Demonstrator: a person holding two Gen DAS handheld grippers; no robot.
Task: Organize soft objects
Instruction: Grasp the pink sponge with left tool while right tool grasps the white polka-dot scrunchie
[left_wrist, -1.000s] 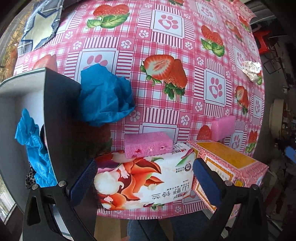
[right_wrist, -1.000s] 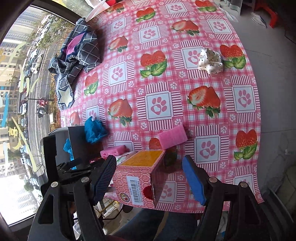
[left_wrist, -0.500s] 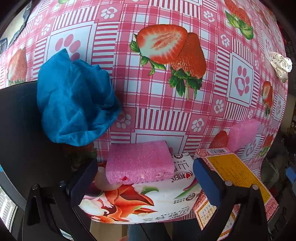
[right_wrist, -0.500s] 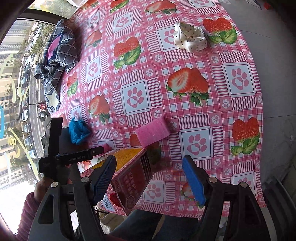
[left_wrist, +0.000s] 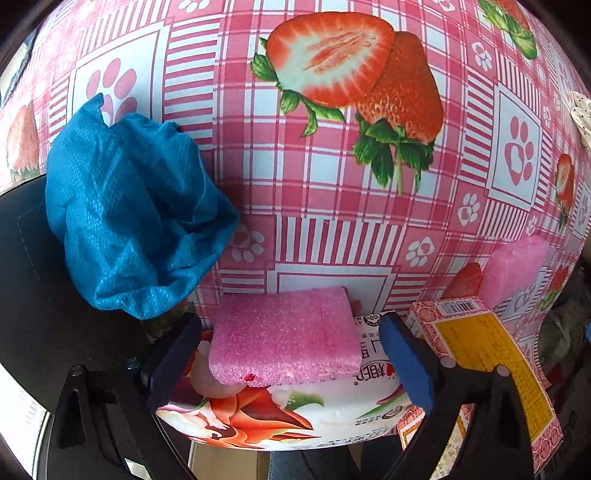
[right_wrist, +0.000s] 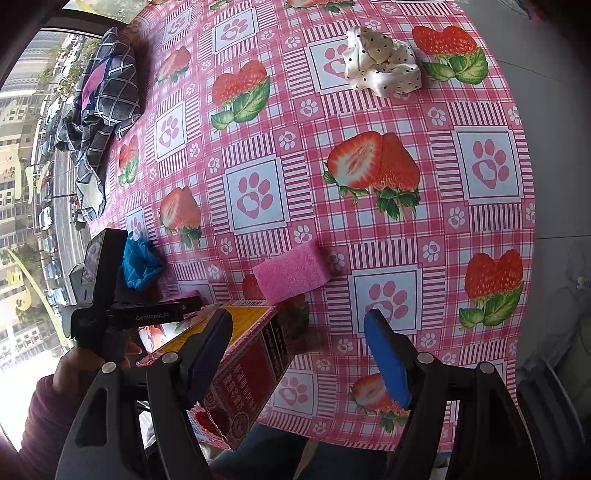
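Scrunchie and checked cloth show only rightward.

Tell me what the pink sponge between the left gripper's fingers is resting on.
The pink sponge lies on a flat packet printed with red flowers, near the tablecloth's front edge. The sponge covers the packet's upper part, so the print there is hidden.

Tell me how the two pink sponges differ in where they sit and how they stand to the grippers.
The near pink sponge lies on the floral tissue pack; the far pink sponge lies straight on the tablecloth. The near one sits between the open fingers of the left gripper, untouched, its jaws having just been closing a little; the far one lies beyond the red box, outside either gripper. Both are pink, rectangular and coarse.
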